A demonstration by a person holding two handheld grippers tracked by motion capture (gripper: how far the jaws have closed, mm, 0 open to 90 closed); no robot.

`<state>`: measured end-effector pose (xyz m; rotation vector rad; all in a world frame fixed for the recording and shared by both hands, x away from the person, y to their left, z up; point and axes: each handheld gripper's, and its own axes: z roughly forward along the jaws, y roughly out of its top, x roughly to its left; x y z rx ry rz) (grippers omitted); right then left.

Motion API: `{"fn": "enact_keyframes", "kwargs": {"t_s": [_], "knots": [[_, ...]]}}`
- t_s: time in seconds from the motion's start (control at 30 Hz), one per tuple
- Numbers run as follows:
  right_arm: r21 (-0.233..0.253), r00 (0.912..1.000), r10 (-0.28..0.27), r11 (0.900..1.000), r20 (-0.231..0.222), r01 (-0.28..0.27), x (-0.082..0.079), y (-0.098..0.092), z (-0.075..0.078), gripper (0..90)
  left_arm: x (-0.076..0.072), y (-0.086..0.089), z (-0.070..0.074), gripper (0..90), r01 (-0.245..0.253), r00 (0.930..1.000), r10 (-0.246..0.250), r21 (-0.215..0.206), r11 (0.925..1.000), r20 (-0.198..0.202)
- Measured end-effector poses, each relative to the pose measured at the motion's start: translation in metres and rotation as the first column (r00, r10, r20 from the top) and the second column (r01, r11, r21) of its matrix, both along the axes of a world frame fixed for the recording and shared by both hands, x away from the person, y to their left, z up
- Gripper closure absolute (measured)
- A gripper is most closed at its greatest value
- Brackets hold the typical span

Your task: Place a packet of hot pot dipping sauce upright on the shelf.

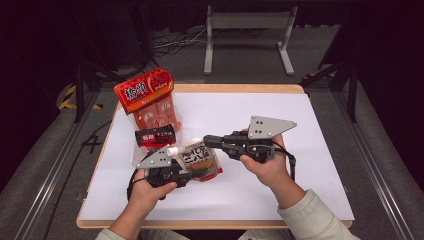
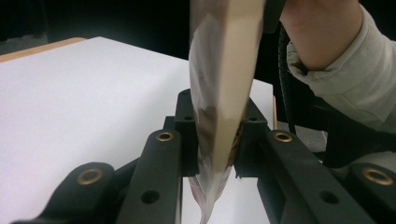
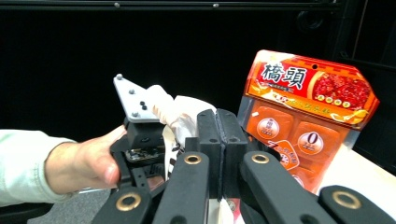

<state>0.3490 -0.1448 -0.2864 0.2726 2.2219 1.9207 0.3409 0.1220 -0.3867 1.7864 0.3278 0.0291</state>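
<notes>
Low in the frame's centre we clamp the spouted pouch (image 1: pixel 199 157) with the left gripper (image 1: pixel 192 172), while the right gripper (image 1: pixel 207 139) (jaws pressed together) touches its top.

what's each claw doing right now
Left claw: shut on the spouted pouch.
Right claw: jaws pressed together at the pouch; whether it grips it cannot be told.

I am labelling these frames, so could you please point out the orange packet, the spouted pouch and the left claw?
orange packet (image 1: pixel 145 90), high view, red header.
spouted pouch (image 1: pixel 197 156), high view, printed front.
left claw (image 2: pixel 215 140), left claw view, between its tips.
</notes>
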Motion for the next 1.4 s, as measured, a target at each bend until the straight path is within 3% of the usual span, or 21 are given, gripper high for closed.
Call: {"fn": "enact_keyframes", "kwargs": {"t_s": [0.13, 0.27, 0.33, 0.5, 0.7, 0.83, 1.07, 1.17, 1.27, 1.4], "knots": [[0.002, 0.9999, 0.015, 1.0, 0.002, -0.015, -0.001, 0.0, 0.0, 87.7, -0.001, 0.003, 0.003, 79.0, -0.006, 0.9998, 0.006, 0.024, 0.9997, 0.017], [0.009, 1.0, 0.007, 1.0, 0.004, -0.007, 0.0, -0.002, 0.0, 79.1, -0.001, 0.007, 0.004, 80.4, -0.022, 0.9993, 0.02, 0.036, 0.9991, 0.031], [0.015, 0.9999, -0.011, 1.0, 0.01, 0.011, 0.001, -0.005, -0.001, 71.2, 0.0, 0.01, 0.005, 80.6, -0.031, 0.9987, 0.03, 0.034, 0.9989, 0.04], [0.013, 0.9983, -0.059, 0.998, -0.003, 0.059, 0.003, -0.02, -0.01, 61.0, 0.0, 0.023, 0.013, 80.3, -0.057, 0.9963, 0.053, 0.057, 0.9968, 0.068], [-0.006, 0.9937, -0.104, 0.995, -0.042, 0.103, 0.004, -0.04, -0.028, 58.0, 0.001, 0.036, 0.02, 79.8, -0.078, 0.9933, 0.071, 0.083, 0.9935, 0.091], [-0.001, 0.9844, -0.151, 0.989, -0.091, 0.151, 0.007, -0.062, -0.044, 57.6, 0.003, 0.047, 0.024, 79.6, -0.102, 0.9906, 0.093, 0.092, 0.9905, 0.1], [-0.025, 0.9781, -0.177, 0.984, -0.11, 0.175, 0.006, -0.075, -0.05, 56.0, 0.004, 0.062, 0.027, 79.5, -0.135, 0.9868, 0.126, 0.088, 0.9869, 0.102], [-0.022, 0.9755, -0.184, 0.983, -0.121, 0.182, 0.007, -0.079, -0.051, 55.7, 0.006, 0.068, 0.028, 79.4, -0.16, 0.9818, 0.146, 0.109, 0.9811, 0.121], [-0.028, 0.9738, -0.191, 0.982, -0.124, 0.189, 0.007, -0.081, -0.053, 55.4, 0.008, 0.073, 0.029, 79.4, -0.167, 0.98, 0.153, 0.11, 0.9798, 0.128], [-0.039, 0.9709, -0.201, 0.979, -0.13, 0.198, 0.009, -0.084, -0.056, 55.0, 0.01, 0.082, 0.029, 79.3, -0.187, 0.9777, 0.174, 0.11, 0.9762, 0.117]]}}
